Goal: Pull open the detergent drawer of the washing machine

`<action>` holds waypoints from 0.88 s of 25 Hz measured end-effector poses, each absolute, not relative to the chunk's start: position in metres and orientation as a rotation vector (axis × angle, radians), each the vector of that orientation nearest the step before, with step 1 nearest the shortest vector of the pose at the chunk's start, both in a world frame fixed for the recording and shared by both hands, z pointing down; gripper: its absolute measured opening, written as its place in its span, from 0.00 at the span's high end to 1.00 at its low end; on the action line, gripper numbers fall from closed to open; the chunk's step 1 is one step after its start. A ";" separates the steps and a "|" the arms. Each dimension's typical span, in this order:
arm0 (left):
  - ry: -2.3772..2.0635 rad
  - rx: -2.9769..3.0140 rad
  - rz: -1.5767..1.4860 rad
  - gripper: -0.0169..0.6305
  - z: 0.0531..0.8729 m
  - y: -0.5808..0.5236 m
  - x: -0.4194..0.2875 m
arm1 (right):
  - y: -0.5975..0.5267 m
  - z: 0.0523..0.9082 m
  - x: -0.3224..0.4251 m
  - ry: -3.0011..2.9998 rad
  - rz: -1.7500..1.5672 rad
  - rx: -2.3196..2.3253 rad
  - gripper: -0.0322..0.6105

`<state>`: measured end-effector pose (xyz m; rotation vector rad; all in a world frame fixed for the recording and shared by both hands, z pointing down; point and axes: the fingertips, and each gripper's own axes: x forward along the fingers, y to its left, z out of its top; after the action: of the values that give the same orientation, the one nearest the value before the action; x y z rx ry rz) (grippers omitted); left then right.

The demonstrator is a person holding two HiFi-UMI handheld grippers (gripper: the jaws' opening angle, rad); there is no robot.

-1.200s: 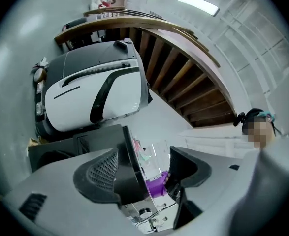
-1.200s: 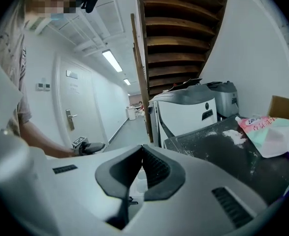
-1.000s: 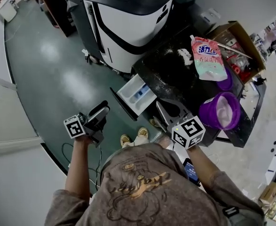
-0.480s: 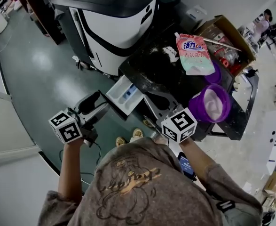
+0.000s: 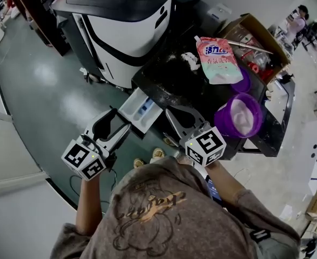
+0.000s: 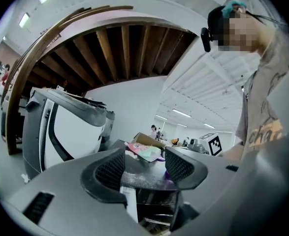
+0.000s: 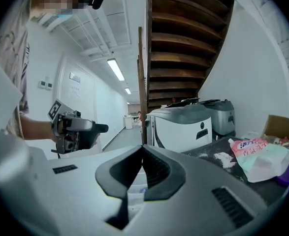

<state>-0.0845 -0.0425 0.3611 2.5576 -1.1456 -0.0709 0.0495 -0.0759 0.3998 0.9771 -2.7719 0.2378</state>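
Note:
The white detergent drawer [image 5: 142, 109] with a blue compartment stands pulled out from the front of the black-topped washing machine [image 5: 169, 82]. My left gripper [image 5: 120, 120] hovers just left of the drawer, level. It is open, its jaws have just been closing, and nothing is between them [image 6: 144, 167]. In the left gripper view the drawer [image 6: 131, 203] shows low behind the jaws. My right gripper [image 5: 170, 110] sits over the machine's front edge, right of the drawer. Its fingertips meet [image 7: 143, 166] and hold nothing.
A detergent pouch [image 5: 217, 58], spilled powder [image 5: 189, 60] and a purple tub [image 5: 239, 115] are on the machine top. A cardboard box [image 5: 261, 42] sits behind them. A large white and black machine [image 5: 126, 26] stands to the left. My shoes [image 5: 147, 158] are below the drawer.
The left gripper has risen, rolled so both jaws face up, and come closer to the drawer. The right gripper has barely moved. The drawer stays out.

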 end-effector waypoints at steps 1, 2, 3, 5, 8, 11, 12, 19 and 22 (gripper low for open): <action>-1.169 2.567 -0.073 0.56 0.362 -0.041 -0.085 | -0.075 0.401 0.051 -2.770 0.232 0.988 0.94; -1.195 2.571 -0.073 0.59 0.364 -0.040 -0.086 | -0.075 0.402 0.054 -2.767 0.226 0.999 0.94; -1.225 2.567 -0.072 0.62 0.365 -0.040 -0.087 | -0.074 0.403 0.056 -2.764 0.225 1.011 0.94; -1.310 2.541 -0.071 0.68 0.371 -0.041 -0.096 | -0.074 0.407 0.059 -2.762 0.241 1.038 0.95; -1.420 2.492 -0.090 0.77 0.385 -0.041 -0.113 | -0.072 0.414 0.060 -2.762 0.275 1.071 0.94; -1.481 2.464 -0.064 0.84 0.401 -0.040 -0.125 | -0.068 0.424 0.058 -2.754 0.289 1.078 0.95; -1.497 2.457 -0.045 0.86 0.406 -0.039 -0.128 | -0.067 0.426 0.058 -2.752 0.293 1.076 0.94; -1.537 2.422 0.042 0.92 0.434 -0.036 -0.133 | -0.065 0.437 0.057 -2.755 0.286 1.082 0.95; -1.540 2.401 0.058 0.93 0.445 -0.037 -0.132 | -0.065 0.439 0.057 -2.778 0.271 1.083 0.95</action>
<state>-0.1316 -0.0367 0.4454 2.4011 -1.5400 0.0581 0.0567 -0.0645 0.4395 1.0831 -2.7784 0.2706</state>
